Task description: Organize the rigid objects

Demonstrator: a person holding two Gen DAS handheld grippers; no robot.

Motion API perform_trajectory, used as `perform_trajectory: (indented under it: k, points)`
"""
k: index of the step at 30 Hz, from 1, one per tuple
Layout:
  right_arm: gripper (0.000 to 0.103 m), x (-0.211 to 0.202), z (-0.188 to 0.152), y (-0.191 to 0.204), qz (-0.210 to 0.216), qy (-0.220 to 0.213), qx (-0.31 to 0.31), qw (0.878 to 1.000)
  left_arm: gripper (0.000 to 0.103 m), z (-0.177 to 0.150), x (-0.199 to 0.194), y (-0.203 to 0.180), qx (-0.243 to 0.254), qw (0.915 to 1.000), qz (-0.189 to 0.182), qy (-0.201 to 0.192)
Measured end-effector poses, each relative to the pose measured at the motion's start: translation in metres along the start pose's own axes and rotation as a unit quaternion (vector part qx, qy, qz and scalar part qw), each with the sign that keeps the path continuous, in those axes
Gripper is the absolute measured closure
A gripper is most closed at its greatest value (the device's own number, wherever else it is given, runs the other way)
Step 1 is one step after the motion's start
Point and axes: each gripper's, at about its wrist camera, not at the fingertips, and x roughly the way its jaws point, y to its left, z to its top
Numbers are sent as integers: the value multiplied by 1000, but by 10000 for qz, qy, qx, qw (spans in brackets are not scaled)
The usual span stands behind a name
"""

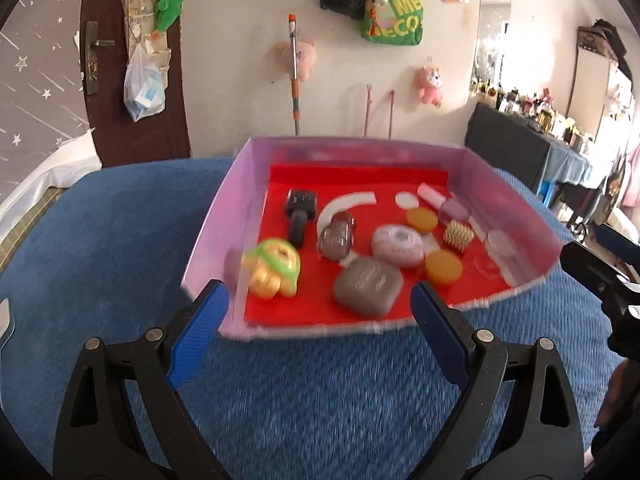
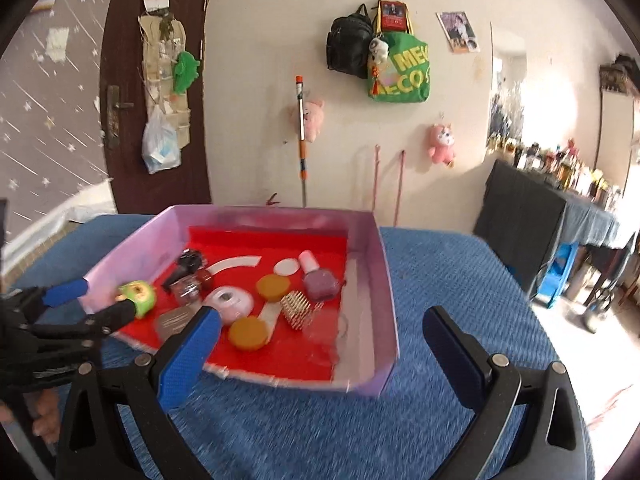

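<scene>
Home bedroom: blue bedspread (image 2: 440,280), plush toys (image 2: 442,144) & bags (image 2: 400,72) on wall, wooden door (image 2: 120,120).

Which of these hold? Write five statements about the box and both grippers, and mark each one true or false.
1. The box sits on a blue blanket. True.
2. The right gripper is shut. False: it is open and holds nothing.
3. Two orange discs lie in the box. True.
4. The green toy lies outside the box. False: it is inside, by the near left corner.
5. The left gripper is open. True.
</scene>
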Motion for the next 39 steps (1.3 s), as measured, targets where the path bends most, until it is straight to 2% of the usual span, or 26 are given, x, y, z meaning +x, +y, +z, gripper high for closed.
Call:
perform_trajectory:
  k: [4, 8, 11, 14, 18, 21, 27, 34, 39]
  points:
    - [0, -10, -18, -2, 41, 313, 10, 9995, 10, -18, -5, -4, -9, 9996, 24, 274]
    - [0, -1, -43, -3, 144, 920, 59, 9956, 10, -34, 3, -9, 3, 9977, 32, 684]
    - [0, 12, -59, -9, 55, 1403, 67, 9901, 10, -45, 13, -12, 68, 9951, 125, 977]
    - [0, 20, -69, -14, -72, 1676, 94, 9858, 10, -51, 25, -12, 32, 9919, 203, 1256]
    - [0, 24, -77, -27, -82, 1989, 216, 9797, 4, -52, 26, -15, 114, 9918, 308, 1239]
    - [0, 22, -80, -29, -168, 2053, 126, 9785, 0, -52, 27, -12, 0, 9912, 338, 1283]
    - [0, 16, -84, -41, -215, 2070, 123, 9780, 0, -50, 29, -15, -8, 9911, 366, 1278]
    - [0, 18, -84, -38, -210, 2076, 133, 9779, 0, -49, 30, -15, -14, 9911, 355, 1284]
    - [0, 31, -71, -22, -222, 2088, 136, 9776, 0, -49, 30, -15, -13, 9911, 352, 1283]
